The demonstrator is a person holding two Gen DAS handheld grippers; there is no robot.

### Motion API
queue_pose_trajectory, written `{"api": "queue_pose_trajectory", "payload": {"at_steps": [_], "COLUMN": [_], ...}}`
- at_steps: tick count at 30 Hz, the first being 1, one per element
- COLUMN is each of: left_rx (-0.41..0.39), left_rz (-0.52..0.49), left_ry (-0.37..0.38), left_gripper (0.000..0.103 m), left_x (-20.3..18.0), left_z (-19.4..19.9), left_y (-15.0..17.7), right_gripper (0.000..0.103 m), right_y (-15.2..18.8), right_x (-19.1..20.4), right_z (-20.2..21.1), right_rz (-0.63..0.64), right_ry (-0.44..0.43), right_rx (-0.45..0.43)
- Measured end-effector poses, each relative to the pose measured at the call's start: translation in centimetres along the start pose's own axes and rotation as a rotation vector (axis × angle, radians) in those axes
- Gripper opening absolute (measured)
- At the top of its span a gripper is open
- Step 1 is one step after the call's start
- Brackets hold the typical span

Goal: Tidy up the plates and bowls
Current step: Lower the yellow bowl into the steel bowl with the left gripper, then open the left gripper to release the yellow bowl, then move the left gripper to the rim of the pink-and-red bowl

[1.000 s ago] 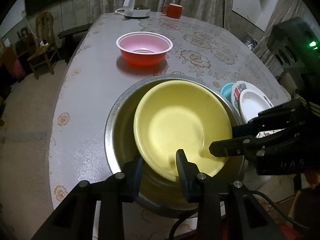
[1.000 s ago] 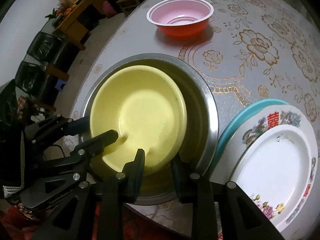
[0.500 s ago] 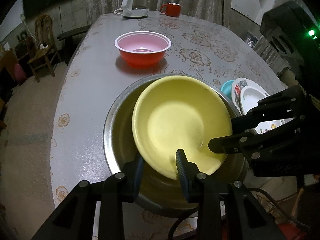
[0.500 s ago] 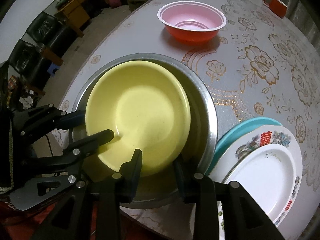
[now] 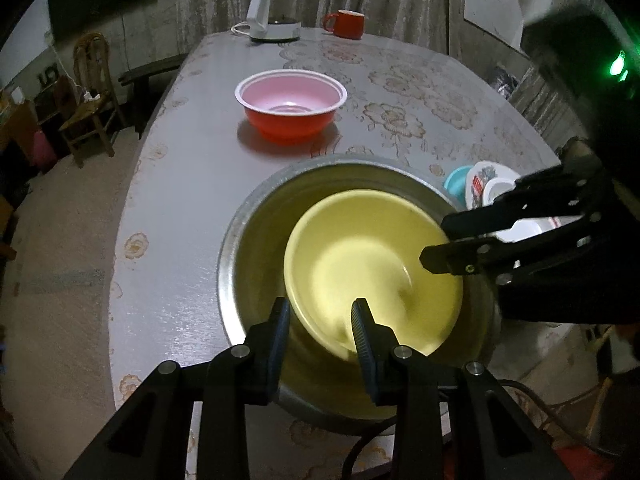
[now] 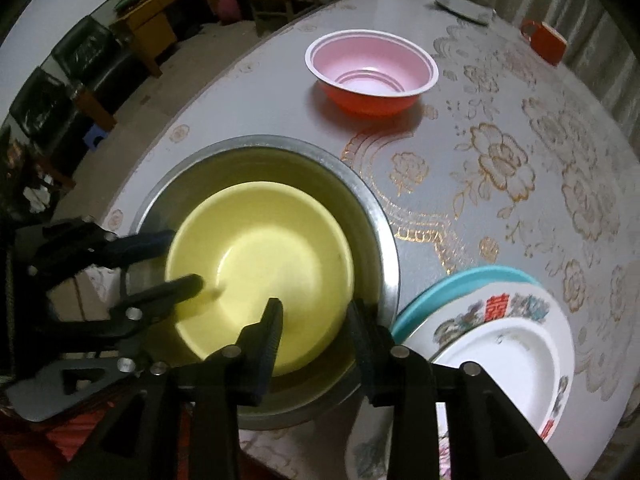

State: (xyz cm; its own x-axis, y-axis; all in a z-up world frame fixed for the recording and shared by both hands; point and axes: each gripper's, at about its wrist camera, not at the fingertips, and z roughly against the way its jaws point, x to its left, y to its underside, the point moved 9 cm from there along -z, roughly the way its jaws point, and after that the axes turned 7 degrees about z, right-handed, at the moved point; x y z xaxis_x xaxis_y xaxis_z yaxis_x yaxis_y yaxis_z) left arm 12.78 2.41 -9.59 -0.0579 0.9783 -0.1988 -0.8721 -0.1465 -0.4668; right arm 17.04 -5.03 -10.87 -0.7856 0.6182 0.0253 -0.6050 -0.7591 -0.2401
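A yellow bowl (image 5: 372, 264) (image 6: 260, 268) lies inside a large steel basin (image 5: 248, 236) (image 6: 376, 216) at the table's near edge. My left gripper (image 5: 320, 320) is open, its fingers astride the yellow bowl's near rim. My right gripper (image 6: 314, 322) is open, its fingers astride the bowl's rim on the right side. Each gripper shows in the other's view. A red bowl with a pink inside (image 5: 291, 104) (image 6: 370, 72) stands further back. A stack of plates (image 6: 500, 340), white and floral on a teal one, lies right of the basin.
A white kettle (image 5: 276, 12) and a red mug (image 5: 346, 23) stand at the table's far end. The floral tablecloth (image 6: 500, 160) covers the table. Chairs and a bench stand on the floor to the left.
The yellow bowl has dropped from a tilted, raised position to lie lower in the basin. Both grippers have opened wider and pulled back a little.
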Motion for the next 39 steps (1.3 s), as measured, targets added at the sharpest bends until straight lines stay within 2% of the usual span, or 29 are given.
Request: {"api": "queue_pose_trajectory", "payload": {"at_steps": [4, 8, 11, 15, 18, 27, 39], "left_rx": [-0.020, -0.037, -0.051, -0.090, -0.101, -0.131, -0.163], "left_rz": [0.034, 0.061, 0.088, 0.129, 0.157, 0.267, 0.295], "left_ry": [0.025, 0.055, 0.083, 0.096, 0.092, 0.081, 0.072], "left_gripper": [0.045, 0.067, 0.071, 0.089, 0.093, 0.094, 0.094], "left_x": [0.3, 0.3, 0.3, 1.0, 1.8, 5.0, 6.0], "left_z": [0.9, 1.5, 2.1, 2.8, 2.8, 2.3, 0.0], "left_y": [-0.7, -1.2, -1.8, -2.9, -3.6, -6.2, -11.5], "right_gripper": [0.030, 0.031, 0.030, 0.031, 0.032, 0.032, 0.038], "right_y": [0.2, 0.2, 0.3, -0.3, -0.6, -2.2, -6.7], "right_x": [-0.2, -0.1, -0.3, -1.1, -1.8, -4.8, -8.6], "right_z": [-0.1, 0.5, 1.2, 2.5, 2.8, 2.6, 4.2], "right_rz": [-0.033, -0.053, -0.072, -0.116, -0.154, -0.261, -0.342], "right_ry": [-0.032, -0.050, -0.071, -0.082, -0.079, -0.072, -0.022], "right_rx": [-0.014, -0.052, -0.091, -0.168, -0.208, -0.289, -0.428]}}
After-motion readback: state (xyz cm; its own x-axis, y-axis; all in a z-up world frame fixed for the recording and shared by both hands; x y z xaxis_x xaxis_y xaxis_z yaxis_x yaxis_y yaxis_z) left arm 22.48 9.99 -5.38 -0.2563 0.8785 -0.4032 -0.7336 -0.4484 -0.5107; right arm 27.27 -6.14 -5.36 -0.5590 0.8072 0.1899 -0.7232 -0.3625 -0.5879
